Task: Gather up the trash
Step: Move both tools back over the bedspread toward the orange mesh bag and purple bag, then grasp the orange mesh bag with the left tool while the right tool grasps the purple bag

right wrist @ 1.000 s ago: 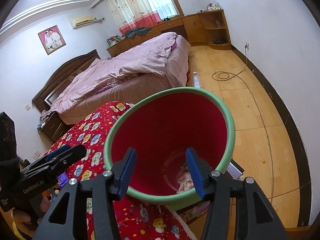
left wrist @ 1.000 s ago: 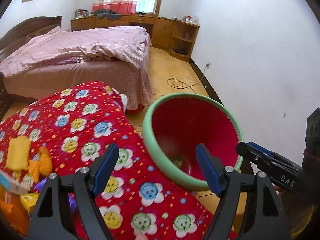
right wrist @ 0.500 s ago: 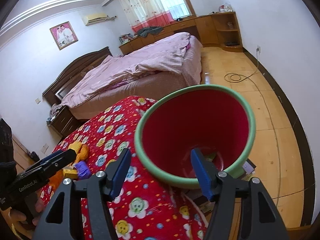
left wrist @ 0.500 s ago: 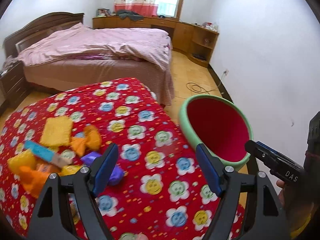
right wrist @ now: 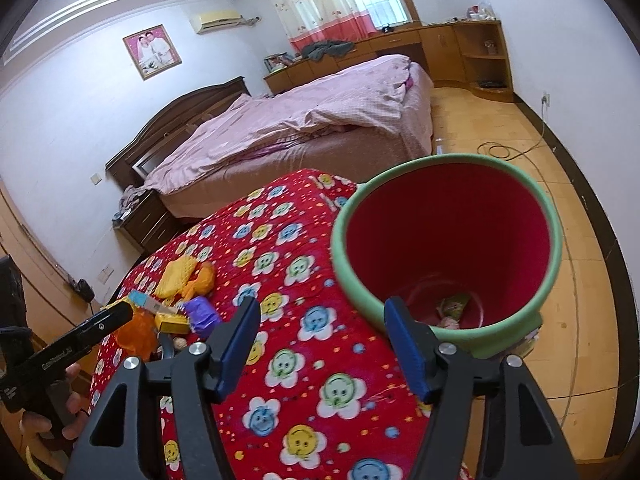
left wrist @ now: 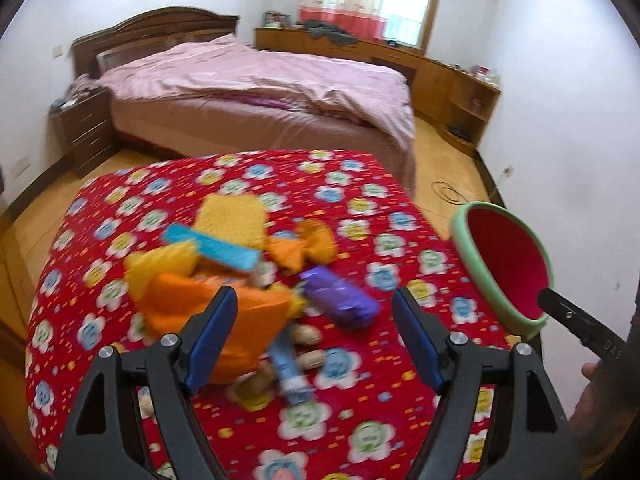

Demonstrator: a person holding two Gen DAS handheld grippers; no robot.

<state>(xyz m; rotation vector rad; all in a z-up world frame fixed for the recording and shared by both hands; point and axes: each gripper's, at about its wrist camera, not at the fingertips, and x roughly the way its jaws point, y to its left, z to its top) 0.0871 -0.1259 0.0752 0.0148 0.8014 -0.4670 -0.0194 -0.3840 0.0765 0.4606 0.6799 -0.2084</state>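
Observation:
A heap of trash lies on the red flowered cloth [left wrist: 360, 208]: an orange wrapper [left wrist: 188, 300], a yellow piece [left wrist: 236, 216], a blue strip [left wrist: 216, 246], a purple wrapper [left wrist: 340, 296] and peanuts [left wrist: 306, 336]. My left gripper [left wrist: 314, 320] hovers open just above and in front of the heap, nothing between its fingers. The red bin with a green rim [right wrist: 340, 248] stands off the cloth's right edge, with wrappers [right wrist: 454, 306] at its bottom. My right gripper [right wrist: 322, 320] is open and empty, over the cloth beside the bin. The heap [right wrist: 180, 292] shows at left there.
A bed [left wrist: 260, 92] with a pink cover fills the room behind the cloth, with a nightstand [left wrist: 84, 132] to its left. Wooden cabinets [right wrist: 460, 48] line the far wall. A cable [right wrist: 496, 148] lies on the wooden floor; a white wall runs close on the bin's right.
My left gripper has swung left, from over the bin to over the trash heap. My right gripper has drifted left off the bin's mouth and its jaws have widened a little.

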